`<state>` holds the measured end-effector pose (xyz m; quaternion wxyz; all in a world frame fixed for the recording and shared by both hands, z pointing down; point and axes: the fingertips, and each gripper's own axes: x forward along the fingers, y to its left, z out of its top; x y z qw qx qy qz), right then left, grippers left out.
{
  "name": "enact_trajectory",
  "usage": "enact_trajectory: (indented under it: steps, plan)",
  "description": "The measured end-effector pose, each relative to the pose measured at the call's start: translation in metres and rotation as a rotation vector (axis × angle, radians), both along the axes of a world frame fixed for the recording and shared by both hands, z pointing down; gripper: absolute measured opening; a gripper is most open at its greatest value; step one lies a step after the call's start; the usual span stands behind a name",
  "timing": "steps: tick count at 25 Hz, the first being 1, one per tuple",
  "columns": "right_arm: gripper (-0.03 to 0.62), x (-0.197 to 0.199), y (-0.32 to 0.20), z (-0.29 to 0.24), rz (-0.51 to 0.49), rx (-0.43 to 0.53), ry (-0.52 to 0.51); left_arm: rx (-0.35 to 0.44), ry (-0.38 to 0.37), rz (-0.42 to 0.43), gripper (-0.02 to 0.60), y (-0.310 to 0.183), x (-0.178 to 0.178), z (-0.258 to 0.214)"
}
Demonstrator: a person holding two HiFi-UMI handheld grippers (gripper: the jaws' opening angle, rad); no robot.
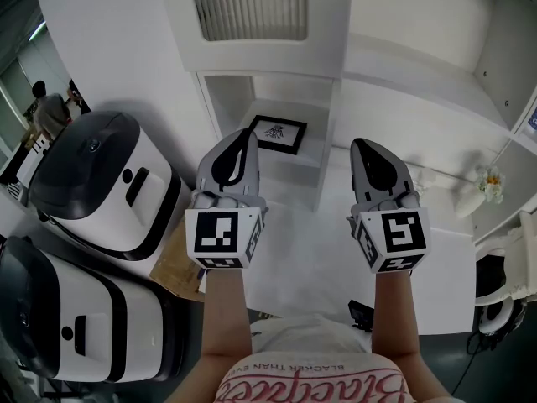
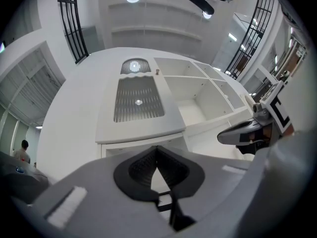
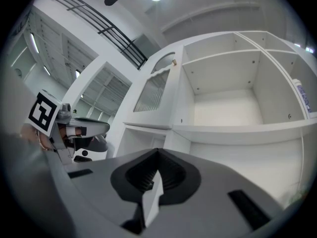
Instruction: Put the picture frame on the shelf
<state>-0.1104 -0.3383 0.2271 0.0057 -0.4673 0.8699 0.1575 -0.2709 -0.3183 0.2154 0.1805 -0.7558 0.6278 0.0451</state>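
We judge the task done: the picture frame (image 1: 279, 133) rests on the shelf (image 1: 312, 159) just beyond our left gripper (image 1: 237, 148) (its jaws, like the right gripper's (image 1: 375, 156), are pressed together, empty).

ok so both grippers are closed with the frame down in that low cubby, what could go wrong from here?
1. The picture frame appears to lie flat in a narrow cubby. That leaves little edge to pinch, so a grip may slip.
2. The left gripper and the right gripper are both shut and empty. Reaching in like that would likely shove the frame deeper.
3. A flower vase stands off to the right, where a wide swing could tip it.
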Motion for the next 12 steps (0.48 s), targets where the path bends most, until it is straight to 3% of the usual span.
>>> enact_trajectory:
  steps: [12]
  plan:
    - [0.007,-0.0052,0.0011,-0.0003,-0.008,0.013,0.006,0.008,-0.004,-0.006,0.011,-0.0017,-0.0011,-0.0017]
